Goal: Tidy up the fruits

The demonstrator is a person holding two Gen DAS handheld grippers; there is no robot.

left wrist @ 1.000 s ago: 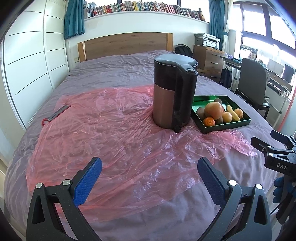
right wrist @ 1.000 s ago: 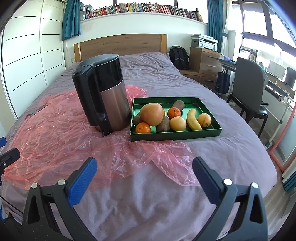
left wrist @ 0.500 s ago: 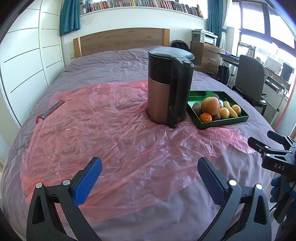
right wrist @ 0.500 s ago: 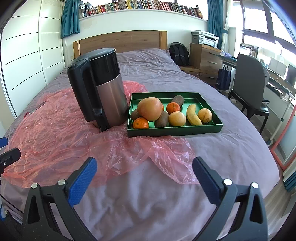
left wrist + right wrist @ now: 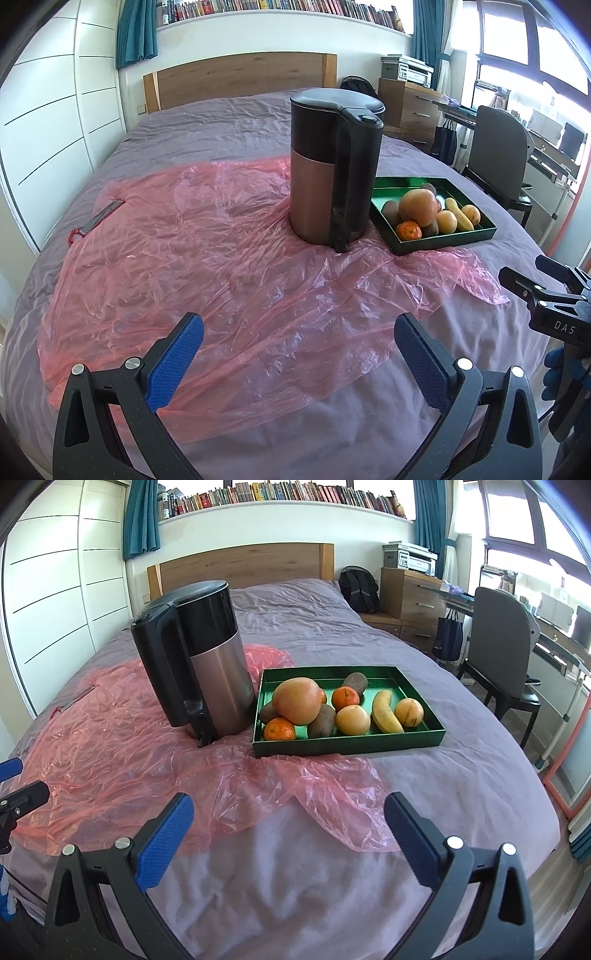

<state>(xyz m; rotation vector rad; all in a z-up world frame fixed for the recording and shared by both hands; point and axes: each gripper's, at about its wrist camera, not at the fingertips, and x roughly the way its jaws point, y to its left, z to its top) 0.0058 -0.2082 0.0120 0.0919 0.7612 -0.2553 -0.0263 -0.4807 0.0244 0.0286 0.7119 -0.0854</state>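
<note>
A green tray (image 5: 424, 735) on the bed holds fruit: a large grapefruit (image 5: 297, 700), two mandarins (image 5: 279, 729), kiwis (image 5: 321, 720), a banana (image 5: 385, 712) and two yellow-orange fruits (image 5: 352, 719). The tray also shows in the left wrist view (image 5: 447, 240), right of the kettle. My right gripper (image 5: 288, 829) is open and empty, well short of the tray. My left gripper (image 5: 297, 349) is open and empty over the pink plastic sheet (image 5: 184, 240).
A black and steel electric kettle (image 5: 199, 664) stands on the sheet just left of the tray. A flat tool with a red loop (image 5: 96, 220) lies at the bed's left edge. A chair (image 5: 502, 657), desk and drawers stand right of the bed.
Both grippers have moved forward toward the kettle and tray, which look larger now. Both stay open and empty.
</note>
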